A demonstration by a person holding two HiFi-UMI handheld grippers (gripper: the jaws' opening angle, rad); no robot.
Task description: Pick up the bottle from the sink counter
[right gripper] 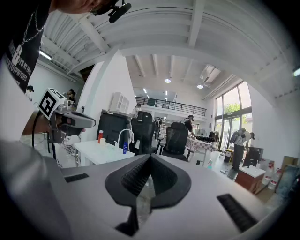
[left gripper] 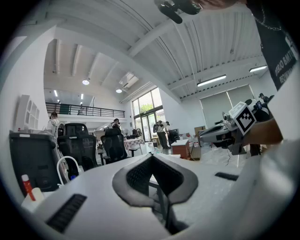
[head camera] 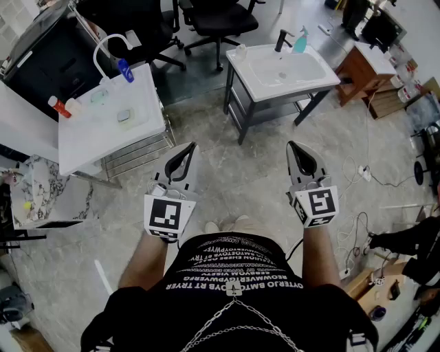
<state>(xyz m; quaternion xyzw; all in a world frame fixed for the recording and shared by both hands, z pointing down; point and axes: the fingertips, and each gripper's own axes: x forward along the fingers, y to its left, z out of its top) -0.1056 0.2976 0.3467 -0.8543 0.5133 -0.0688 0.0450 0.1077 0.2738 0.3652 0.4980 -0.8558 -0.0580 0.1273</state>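
Note:
A white sink counter [head camera: 306,82] stands on the floor ahead, with a black tap [head camera: 280,40] and a teal bottle [head camera: 300,41] at its far edge. That teal bottle [right gripper: 209,163] shows small and far off in the right gripper view. My left gripper [head camera: 190,146] [left gripper: 152,155] and right gripper [head camera: 291,144] [right gripper: 150,156] are held side by side at waist height, well short of the counter. Both are shut with nothing between the pads.
A second white sink table [head camera: 89,137] stands at the left, carrying a curved white tap [head camera: 110,42], a blue bottle [head camera: 124,70] and a red bottle [head camera: 58,106]. Black office chairs [head camera: 216,20] stand beyond. A wooden cabinet [head camera: 364,69] and floor cables [head camera: 375,180] lie to the right.

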